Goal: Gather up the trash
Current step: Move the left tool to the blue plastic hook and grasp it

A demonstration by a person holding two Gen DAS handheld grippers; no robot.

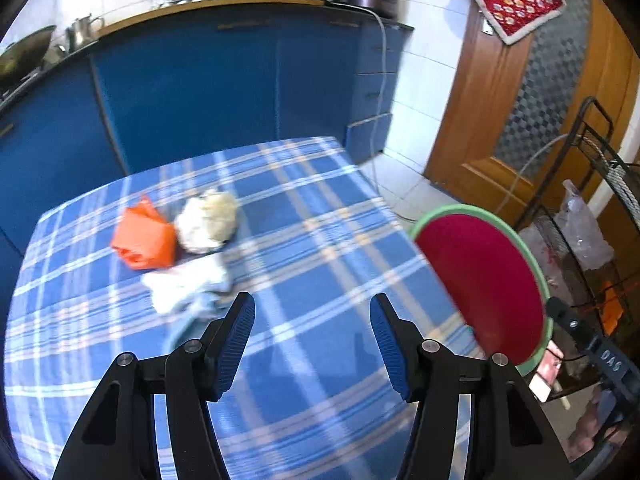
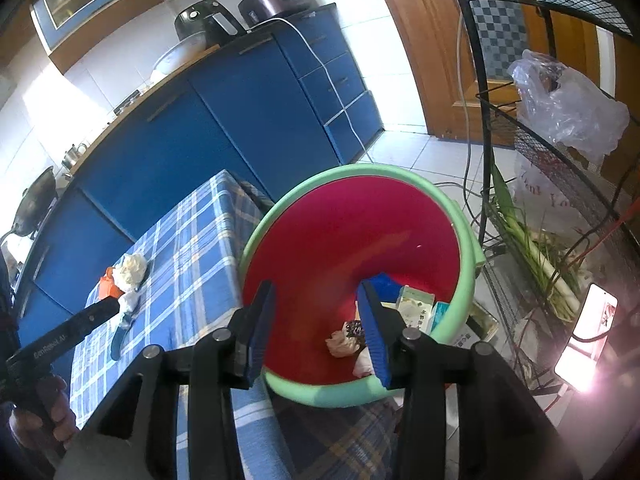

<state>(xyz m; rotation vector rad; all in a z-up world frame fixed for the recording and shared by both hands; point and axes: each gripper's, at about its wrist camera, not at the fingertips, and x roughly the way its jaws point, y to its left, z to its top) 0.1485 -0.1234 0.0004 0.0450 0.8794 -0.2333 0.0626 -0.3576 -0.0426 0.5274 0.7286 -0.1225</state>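
Over the blue plaid tablecloth [image 1: 320, 216] hangs the left gripper [image 1: 312, 320], jaws parted with nothing between them. Just ahead and to its left lie three bits of trash bunched together: an orange wrapper [image 1: 144, 240], a cream crumpled wad [image 1: 208, 220], a pale tissue [image 1: 188, 288] trailing toward the near finger. Only from the right wrist shows the inside of the red bin with green rim [image 2: 460, 216], mouth tipped toward the camera beside the table's edge, holding cartons [image 2: 416, 304] and crumpled scraps [image 2: 340, 344]. Above it sits the right gripper [image 2: 316, 320], jaws parted and empty. Nearby: blue cabinets [image 1: 192, 80], a wire rack [image 2: 560, 152], a plastic bag [image 2: 568, 104].
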